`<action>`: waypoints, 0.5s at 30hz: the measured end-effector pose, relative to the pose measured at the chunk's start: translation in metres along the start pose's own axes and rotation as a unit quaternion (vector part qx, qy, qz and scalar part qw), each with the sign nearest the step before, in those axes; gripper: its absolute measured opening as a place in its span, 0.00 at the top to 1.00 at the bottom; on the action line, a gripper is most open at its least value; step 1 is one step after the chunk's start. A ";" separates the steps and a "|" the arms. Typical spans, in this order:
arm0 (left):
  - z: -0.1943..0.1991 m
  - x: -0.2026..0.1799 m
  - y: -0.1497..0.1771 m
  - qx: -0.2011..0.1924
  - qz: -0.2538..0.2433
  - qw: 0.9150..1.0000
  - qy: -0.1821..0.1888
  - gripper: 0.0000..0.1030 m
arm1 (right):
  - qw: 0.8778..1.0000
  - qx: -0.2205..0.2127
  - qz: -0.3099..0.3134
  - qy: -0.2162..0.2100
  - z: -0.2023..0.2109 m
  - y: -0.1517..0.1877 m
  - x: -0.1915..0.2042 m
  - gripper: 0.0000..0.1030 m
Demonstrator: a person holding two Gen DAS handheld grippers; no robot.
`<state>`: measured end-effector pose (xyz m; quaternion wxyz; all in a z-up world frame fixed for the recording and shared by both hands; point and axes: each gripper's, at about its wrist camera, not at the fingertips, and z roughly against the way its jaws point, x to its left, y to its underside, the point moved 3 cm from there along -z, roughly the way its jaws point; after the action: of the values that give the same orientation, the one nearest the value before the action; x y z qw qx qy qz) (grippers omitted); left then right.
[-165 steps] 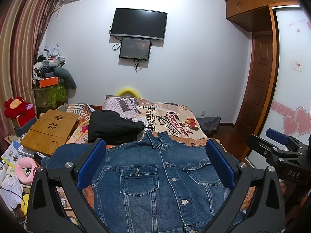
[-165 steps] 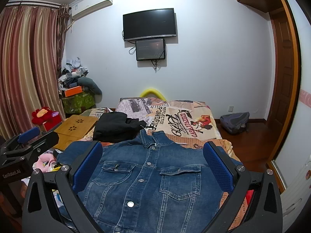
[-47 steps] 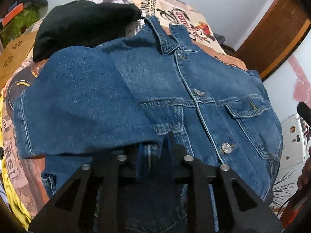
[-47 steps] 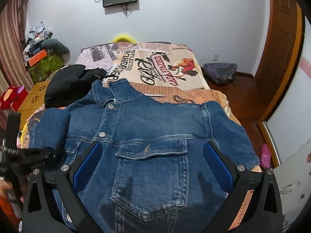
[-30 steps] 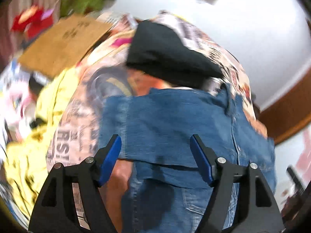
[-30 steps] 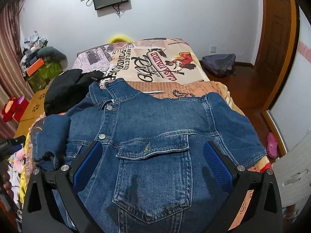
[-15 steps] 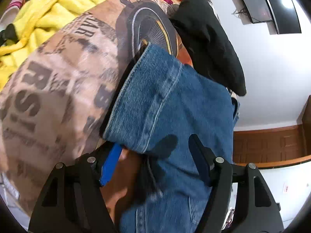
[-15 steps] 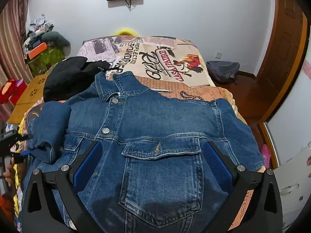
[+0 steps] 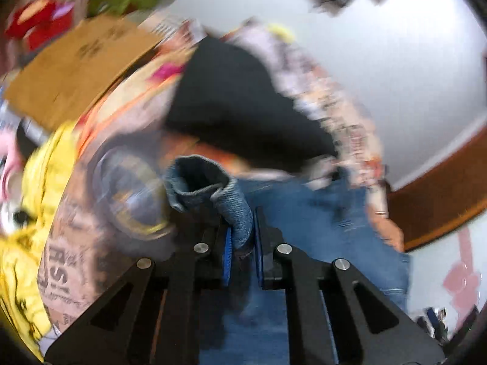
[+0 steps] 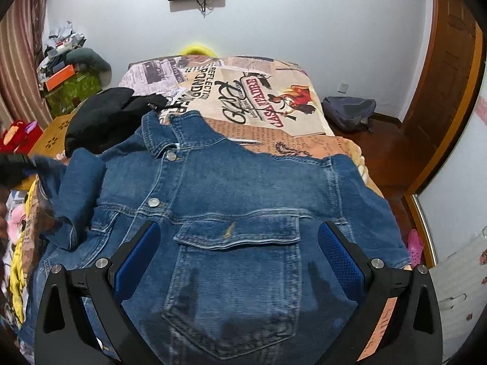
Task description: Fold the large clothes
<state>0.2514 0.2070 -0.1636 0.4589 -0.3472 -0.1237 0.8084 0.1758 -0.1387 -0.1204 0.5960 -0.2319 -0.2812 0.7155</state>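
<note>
A blue denim jacket (image 10: 231, 200) lies face up on a bed (image 10: 274, 97) covered with a newspaper-print spread, collar toward the far wall. It is mid-wash denim with pale stitching, metal buttons down the front and a flapped chest pocket (image 10: 237, 237) with a small rust-coloured mark on the flap. The sleeve (image 10: 76, 194) on the picture's left is folded in over the front, its cuff (image 9: 201, 179) lifted off the bed. The left tool (image 9: 242, 237) has just been closing, and its blue pads now pinch the cuff's edge between them; this view is blurred. The right tool (image 10: 237, 255) hovers over the pocket with its jaws wide apart and nothing held. A black garment (image 10: 103, 121) lies beside the collar.
</note>
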 end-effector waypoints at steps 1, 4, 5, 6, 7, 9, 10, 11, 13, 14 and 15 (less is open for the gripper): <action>0.012 -0.023 -0.005 -0.012 -0.023 1.000 0.016 0.89 | 1.000 -0.004 -0.001 -0.001 0.002 -0.002 -0.005 0.00; 0.036 -0.085 -0.011 -0.038 -0.085 0.994 0.055 0.89 | 1.000 -0.019 0.000 -0.001 0.008 -0.007 -0.014 0.00; 0.043 -0.106 -0.009 -0.043 -0.105 0.991 0.070 0.89 | 1.000 -0.026 0.000 0.001 0.011 -0.008 -0.017 0.00; 0.048 -0.131 -0.005 -0.040 -0.126 0.987 0.092 0.89 | 1.000 -0.029 0.001 0.002 0.012 -0.009 -0.019 0.00; 0.050 -0.147 -0.003 -0.035 -0.139 0.984 0.107 0.89 | 0.999 -0.034 0.004 0.007 0.015 -0.010 -0.023 0.00; 0.048 -0.186 0.004 -0.027 -0.175 0.976 0.126 0.89 | 0.999 -0.039 0.008 0.014 0.017 -0.011 -0.027 0.00; 0.043 -0.202 0.008 -0.024 -0.191 0.973 0.127 0.89 | 0.999 -0.040 0.009 0.016 0.018 -0.010 -0.029 0.00; 0.041 -0.219 0.015 -0.018 -0.213 0.968 0.129 0.89 | 0.999 -0.040 0.009 0.018 0.018 -0.010 -0.030 0.00; 0.034 -0.243 0.031 0.004 -0.246 0.960 0.134 0.87 | 0.999 -0.037 0.010 0.015 0.018 -0.007 -0.034 0.00; 0.030 -0.254 0.039 0.020 -0.262 0.955 0.135 0.85 | 0.999 -0.033 0.012 0.013 0.018 -0.005 -0.035 0.00; 0.029 -0.261 0.048 0.032 -0.277 0.950 0.137 0.80 | 0.999 -0.030 0.013 0.011 0.018 -0.003 -0.037 0.00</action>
<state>0.2884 -0.0324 -0.0502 0.6883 -0.3917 -0.1253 0.5976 0.1723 -0.1767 -0.1051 0.5822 -0.2613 -0.2929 0.7120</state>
